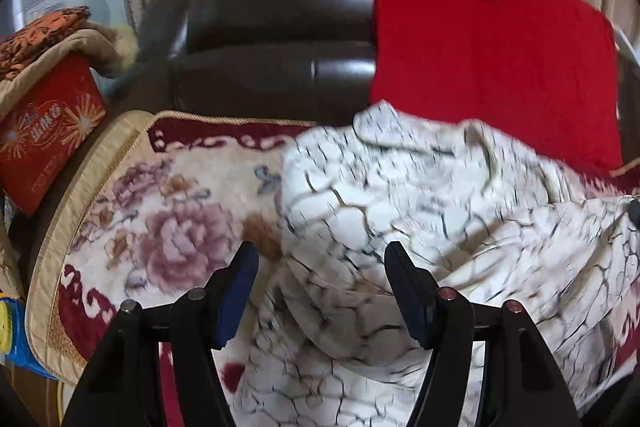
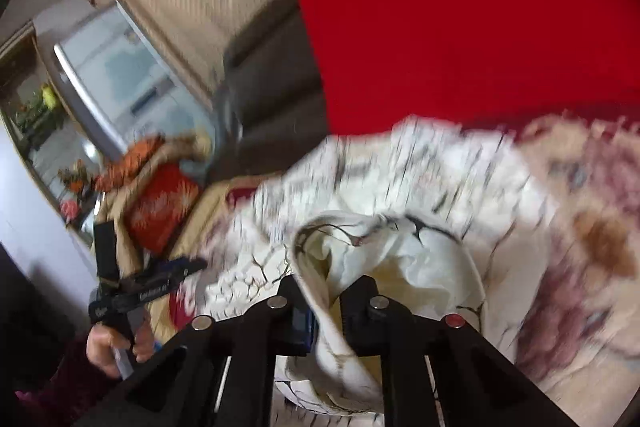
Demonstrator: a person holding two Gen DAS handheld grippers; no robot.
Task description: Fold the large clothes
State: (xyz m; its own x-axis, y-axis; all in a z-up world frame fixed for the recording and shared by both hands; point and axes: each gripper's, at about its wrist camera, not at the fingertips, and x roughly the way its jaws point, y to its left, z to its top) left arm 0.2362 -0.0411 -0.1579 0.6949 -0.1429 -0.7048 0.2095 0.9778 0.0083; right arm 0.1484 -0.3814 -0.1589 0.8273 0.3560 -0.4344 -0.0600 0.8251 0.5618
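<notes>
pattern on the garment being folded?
White crumpled garment: cream-white with dark crackle lines. Clearest in the left wrist view.

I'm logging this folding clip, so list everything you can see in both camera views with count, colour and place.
garment: one, white with dark crackle lines, crumpled on the blanket
blanket: one, cream with pink flowers, spread over the seat
red cloth: one, draped over the backrest
sofa: one, dark brown
red box: one, left of the blanket
left gripper: black, open over the garment
right gripper: black, shut on a garment fold
</notes>
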